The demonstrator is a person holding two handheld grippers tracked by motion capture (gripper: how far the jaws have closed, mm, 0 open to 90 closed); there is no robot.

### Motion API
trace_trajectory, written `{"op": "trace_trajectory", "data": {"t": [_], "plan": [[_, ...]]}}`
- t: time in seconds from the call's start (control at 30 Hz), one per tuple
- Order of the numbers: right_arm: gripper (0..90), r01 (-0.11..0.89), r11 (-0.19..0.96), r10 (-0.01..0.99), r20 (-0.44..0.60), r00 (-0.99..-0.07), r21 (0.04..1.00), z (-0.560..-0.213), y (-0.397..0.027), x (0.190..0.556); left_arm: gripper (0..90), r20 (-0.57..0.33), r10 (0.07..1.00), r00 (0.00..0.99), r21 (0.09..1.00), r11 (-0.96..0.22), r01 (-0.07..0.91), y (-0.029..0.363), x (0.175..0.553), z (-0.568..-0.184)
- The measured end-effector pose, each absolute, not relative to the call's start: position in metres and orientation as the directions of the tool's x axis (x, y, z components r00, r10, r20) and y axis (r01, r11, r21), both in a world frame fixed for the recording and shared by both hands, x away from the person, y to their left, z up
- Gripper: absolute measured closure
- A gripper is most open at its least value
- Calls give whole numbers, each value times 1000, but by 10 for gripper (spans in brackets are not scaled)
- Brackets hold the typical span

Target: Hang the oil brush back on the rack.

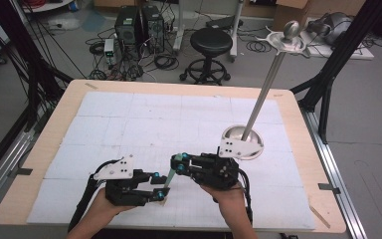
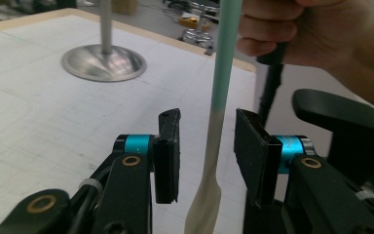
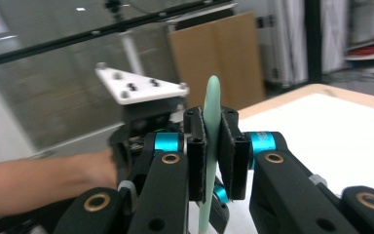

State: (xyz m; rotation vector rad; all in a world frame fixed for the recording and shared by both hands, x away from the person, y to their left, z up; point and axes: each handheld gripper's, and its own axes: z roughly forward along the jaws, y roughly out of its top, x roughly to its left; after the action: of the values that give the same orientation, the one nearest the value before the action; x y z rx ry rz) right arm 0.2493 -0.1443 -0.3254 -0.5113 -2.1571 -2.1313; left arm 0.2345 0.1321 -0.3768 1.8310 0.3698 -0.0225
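Observation:
A slim utensil (image 1: pixel 169 178) with a pale green handle and a cream flat end stands nearly upright near the table's front edge. My right gripper (image 1: pixel 175 163) is shut on its green upper part (image 3: pixel 213 92), with both pads pressed flat against it. My left gripper (image 1: pixel 158 186) sits lower and to the left, with its jaws open on either side of the cream lower part (image 2: pixel 213 136). Gaps show between its pads (image 2: pixel 168 146) and the utensil. The cream tip reaches down toward the white mat (image 2: pixel 29 122).
A metal stand with a round dished base (image 1: pixel 242 142) and a long tilted pole (image 1: pixel 266 84) rises just right of my right gripper. White mats cover the wooden table (image 1: pixel 298 129). A stool (image 1: pixel 210 42) and computers (image 1: pixel 139 25) lie beyond the far edge.

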Motion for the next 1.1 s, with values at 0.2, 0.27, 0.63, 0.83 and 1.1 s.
{"op": "trace_trajectory", "data": {"t": [0.2,0.27,0.63,0.83,1.1], "plan": [[831,279,-37,78,281,-957,960,-328,-148,255,734,-222,167,961,939,-228,257,131,233,-377],[830,274,-30,56,275,-960,961,-328,-148,255,736,-223,160,962,938,-235,256,132,234,-377],[677,265,-51,78,268,-960,963,-329,-145,253,844,-202,176,963,945,-222,239,130,231,-378],[513,289,-96,153,301,-941,952,-336,-150,249,844,-206,222,953,955,-169,245,131,231,-377],[676,277,-75,152,285,-946,958,-343,-144,244,844,-218,201,955,957,-148,249,124,230,-379]]}}
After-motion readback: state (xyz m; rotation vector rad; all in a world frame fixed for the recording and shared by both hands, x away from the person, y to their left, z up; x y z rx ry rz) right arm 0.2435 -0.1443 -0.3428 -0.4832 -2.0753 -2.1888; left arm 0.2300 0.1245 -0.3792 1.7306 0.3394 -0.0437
